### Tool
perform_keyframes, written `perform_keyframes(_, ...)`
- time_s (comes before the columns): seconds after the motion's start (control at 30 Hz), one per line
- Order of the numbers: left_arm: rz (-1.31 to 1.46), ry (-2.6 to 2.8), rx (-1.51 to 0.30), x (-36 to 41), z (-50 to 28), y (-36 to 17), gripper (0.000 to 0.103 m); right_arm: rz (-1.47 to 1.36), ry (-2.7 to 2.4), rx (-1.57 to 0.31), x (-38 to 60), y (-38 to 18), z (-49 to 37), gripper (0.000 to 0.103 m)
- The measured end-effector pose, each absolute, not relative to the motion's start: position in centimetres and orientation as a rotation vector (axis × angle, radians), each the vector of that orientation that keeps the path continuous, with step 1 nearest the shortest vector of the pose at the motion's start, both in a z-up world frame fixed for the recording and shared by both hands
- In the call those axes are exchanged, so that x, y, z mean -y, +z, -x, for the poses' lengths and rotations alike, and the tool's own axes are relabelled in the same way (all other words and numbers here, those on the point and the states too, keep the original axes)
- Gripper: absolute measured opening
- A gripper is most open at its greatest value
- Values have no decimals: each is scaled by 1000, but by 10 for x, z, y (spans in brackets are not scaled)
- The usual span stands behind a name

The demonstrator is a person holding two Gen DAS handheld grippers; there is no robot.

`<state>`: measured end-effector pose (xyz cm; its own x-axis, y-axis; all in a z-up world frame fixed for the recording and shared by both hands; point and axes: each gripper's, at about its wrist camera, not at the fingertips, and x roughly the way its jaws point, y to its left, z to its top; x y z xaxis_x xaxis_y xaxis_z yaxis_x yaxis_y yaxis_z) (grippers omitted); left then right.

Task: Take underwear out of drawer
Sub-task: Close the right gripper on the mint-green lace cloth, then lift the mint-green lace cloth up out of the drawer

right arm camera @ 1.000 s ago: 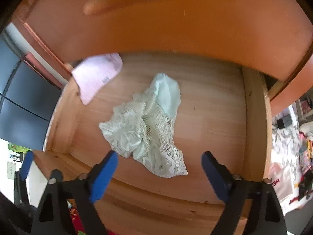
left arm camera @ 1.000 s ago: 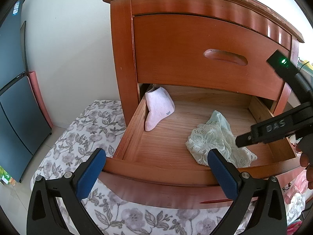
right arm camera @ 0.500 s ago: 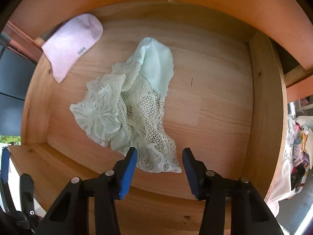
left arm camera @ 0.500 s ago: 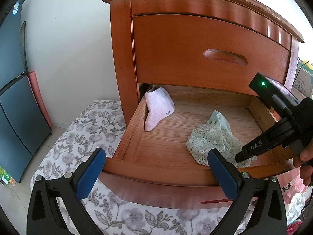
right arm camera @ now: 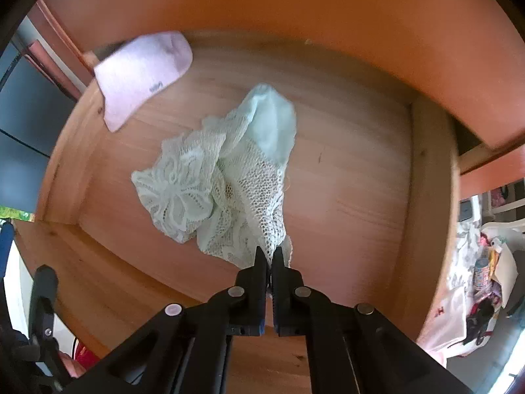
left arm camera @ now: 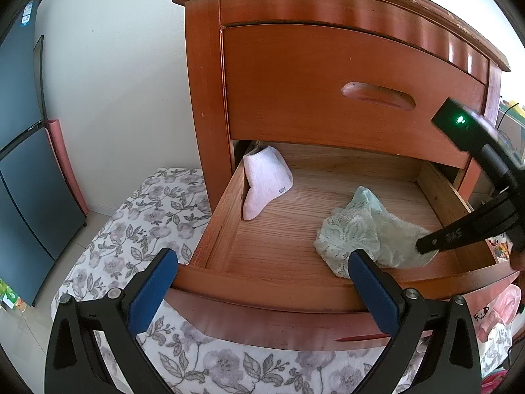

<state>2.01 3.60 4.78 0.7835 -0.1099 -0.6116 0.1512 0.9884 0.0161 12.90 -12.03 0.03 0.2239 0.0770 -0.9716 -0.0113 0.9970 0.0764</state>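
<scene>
Pale green lace underwear [left arm camera: 357, 229] lies crumpled on the floor of the open lower drawer [left arm camera: 262, 287], right of its middle. My right gripper [right arm camera: 269, 256] points steeply down into the drawer [right arm camera: 430, 197] and is shut on the near lace edge of the underwear [right arm camera: 223, 177], which bunches up between the pads. In the left wrist view the right gripper [left arm camera: 426, 248] comes in from the right, its tip at the cloth. My left gripper [left arm camera: 262, 275] hangs open in front of the drawer's front rim, holding nothing.
A pink sock [left arm camera: 265, 180] leans in the drawer's back left corner [right arm camera: 141, 75]. The upper drawer [left arm camera: 328, 92] of the wooden nightstand is closed. Floral bedding [left arm camera: 137, 229] lies below and left. A dark cabinet [left arm camera: 23, 164] stands at far left; clutter [right arm camera: 485, 262] at right.
The right gripper's jaws went from wide apart to closed on the underwear's near edge, and it dipped lower into the drawer. The left gripper stayed put.
</scene>
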Motion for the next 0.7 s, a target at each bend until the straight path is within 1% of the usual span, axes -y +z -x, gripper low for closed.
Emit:
perform_keyframes(0.2,-65,-141,-656,-36,-20,48,103,-20,25,-1283,127,29,-116,3)
perform_keyframes(0.4,-66,-141,-656,-36,-20,48,103,-70,7,-1220,145,57,-100,2)
perform_keyframes(0.67,-65,-141,-656,-36,-20,48,103,-66,-17,-1137,164,93,-84,2)
perform_keyframes(0.7,-66,-141,-656,-36,-20,48,103,-65,-19,-1131,165,91,-88,2)
